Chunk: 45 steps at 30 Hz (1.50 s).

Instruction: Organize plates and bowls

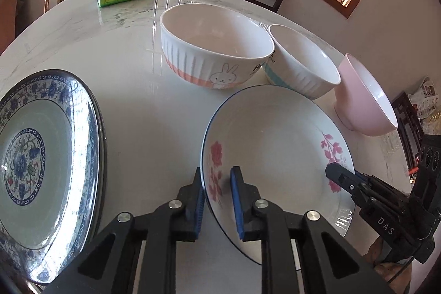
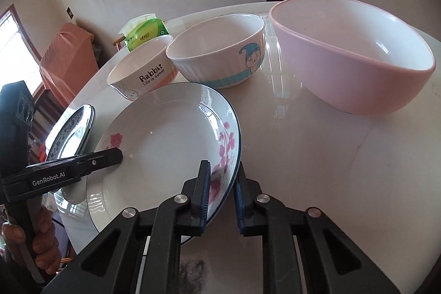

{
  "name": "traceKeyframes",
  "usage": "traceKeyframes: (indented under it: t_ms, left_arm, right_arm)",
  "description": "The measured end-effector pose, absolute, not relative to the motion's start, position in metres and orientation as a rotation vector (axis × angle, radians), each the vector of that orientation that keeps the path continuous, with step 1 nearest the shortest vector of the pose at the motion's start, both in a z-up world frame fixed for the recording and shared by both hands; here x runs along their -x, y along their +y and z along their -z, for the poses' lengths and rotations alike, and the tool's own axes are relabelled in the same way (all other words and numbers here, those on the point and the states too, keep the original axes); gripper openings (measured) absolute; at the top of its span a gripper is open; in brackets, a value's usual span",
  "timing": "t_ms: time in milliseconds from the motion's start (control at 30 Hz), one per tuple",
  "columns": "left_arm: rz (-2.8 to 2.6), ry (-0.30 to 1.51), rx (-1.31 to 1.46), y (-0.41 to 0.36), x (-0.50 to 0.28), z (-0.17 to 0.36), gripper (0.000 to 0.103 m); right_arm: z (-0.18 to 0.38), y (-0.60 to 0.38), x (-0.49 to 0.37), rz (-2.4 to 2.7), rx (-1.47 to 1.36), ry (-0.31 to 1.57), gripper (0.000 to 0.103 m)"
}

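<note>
1. "Rabbit" and, below it, "Life is sweet" are showing in black print on the side of the orange-striped rabbit bowl (image 2: 143,73).
2. "GenRobot.AI" is showing in white on the left gripper (image 2: 117,154).
3. "DAS" is showing in white on the right gripper (image 1: 332,174).

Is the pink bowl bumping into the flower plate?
Apart. In the right wrist view, bare table shows between the pink bowl and the flower plate.

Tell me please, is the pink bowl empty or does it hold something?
Empty. The pink bowl shows only its bare white inside in the right wrist view, and the left wrist view shows nothing in it either.
</note>
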<state>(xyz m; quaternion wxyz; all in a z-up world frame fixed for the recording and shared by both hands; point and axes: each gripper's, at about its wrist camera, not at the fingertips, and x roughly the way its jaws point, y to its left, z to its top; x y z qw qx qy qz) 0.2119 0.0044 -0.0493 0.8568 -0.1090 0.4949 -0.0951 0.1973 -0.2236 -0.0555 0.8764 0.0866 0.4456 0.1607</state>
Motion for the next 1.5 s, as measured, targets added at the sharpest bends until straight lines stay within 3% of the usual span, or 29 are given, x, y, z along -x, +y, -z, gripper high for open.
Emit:
traceKeyframes:
  t_ms: [1500]
  left_arm:
    - [0.149, 0.944, 0.18, 0.002, -0.146, 0.026, 0.018]
  right_arm:
    - [0.045, -0.212, -0.151, -0.329, -0.27, 0.903, 0.016]
